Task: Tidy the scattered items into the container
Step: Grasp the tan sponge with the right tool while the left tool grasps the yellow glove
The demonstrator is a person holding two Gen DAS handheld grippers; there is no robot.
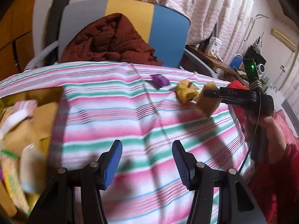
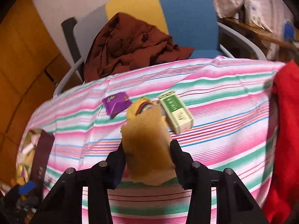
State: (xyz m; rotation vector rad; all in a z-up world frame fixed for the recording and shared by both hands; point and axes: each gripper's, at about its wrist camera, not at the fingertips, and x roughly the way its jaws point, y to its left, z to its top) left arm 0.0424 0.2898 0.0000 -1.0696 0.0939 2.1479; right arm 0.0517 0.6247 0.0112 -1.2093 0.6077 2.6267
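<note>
Where striped cloth covers surface (image 2: 214,115), chair (image 2: 186,18) with brown garment (image 2: 130,50) is seen behind. Tan packet (image 2: 147,149) is clamped between right gripper (image 2: 147,158) fingers, long axis pointing away. Left gripper (image 1: 147,160) fingers are held apart, empty. Container (image 1: 43,115) lies at left edge.

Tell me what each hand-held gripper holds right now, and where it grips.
The right hand-held gripper pinches a tan packet across its lower half, one pad on each side edge. The left hand-held gripper is open and holds nothing.

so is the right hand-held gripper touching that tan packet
Touching. In the right wrist view the right hand-held gripper has both fingers pressed against the sides of the tan packet, which sits pinched between them above the striped cloth.
</note>
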